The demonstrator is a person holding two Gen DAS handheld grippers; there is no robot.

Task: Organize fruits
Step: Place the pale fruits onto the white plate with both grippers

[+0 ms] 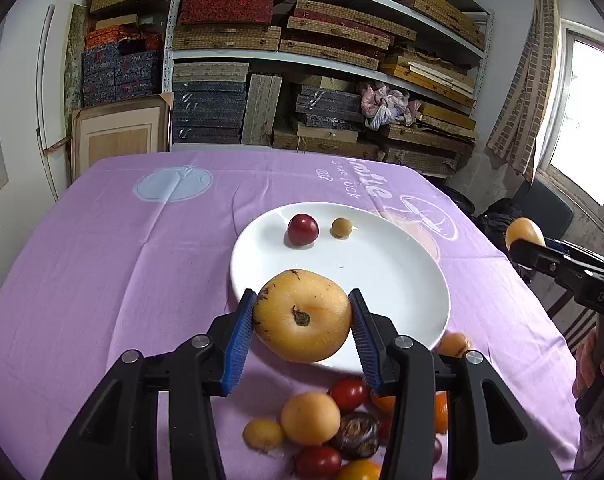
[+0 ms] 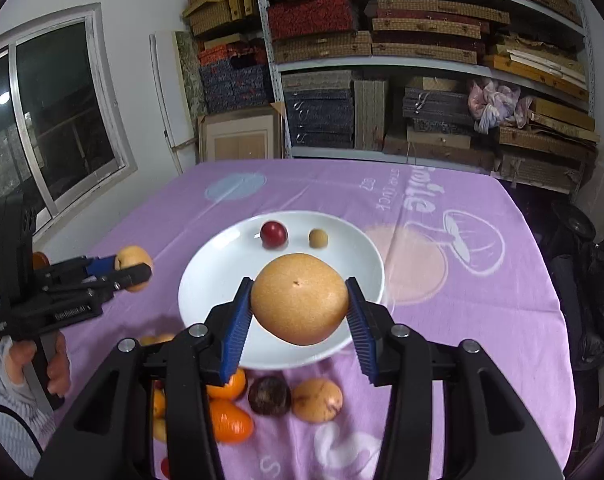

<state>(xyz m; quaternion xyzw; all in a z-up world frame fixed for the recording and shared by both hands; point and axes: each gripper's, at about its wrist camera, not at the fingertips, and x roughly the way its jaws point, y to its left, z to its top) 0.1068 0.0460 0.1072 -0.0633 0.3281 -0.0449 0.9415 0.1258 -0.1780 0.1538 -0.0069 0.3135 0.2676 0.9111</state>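
- Your left tool (image 1: 302, 316) is closed around a large yellow-brown pear (image 1: 302, 314), its blue pads pressed against both sides of the fruit; the pear sits at lower centre of the left wrist view, over the near rim of the white plate (image 1: 402, 280).
- Your right tool (image 2: 298, 304) likewise grips a second round pear (image 2: 300, 298) between its blue pads, at the centre of the right wrist view, in front of the plate's near half.
- The same right tool appears at the right edge of the left wrist view, with its pear showing just beyond the black fingers.
- On the plate's far part lie a dark red plum (image 1: 303, 229) and, just beside it to the right, a small tan fruit (image 1: 341, 227); the two are apart, not touching.
- At the bottom of the left wrist view a loose pile of fruit (image 1: 326, 428) lies on the purple cloth (image 1: 122, 260) covering the bench: yellow pears, red tomato-like fruits, a dark brown one and orange ones partly hidden behind the tool.
- In the right wrist view the same pile shows oranges (image 2: 230, 420), the dark fruit (image 2: 269, 395) and a yellowish pear (image 2: 317, 400) below the plate.
- Shelves (image 1: 322, 60) of stacked boxes fill the top of both views.
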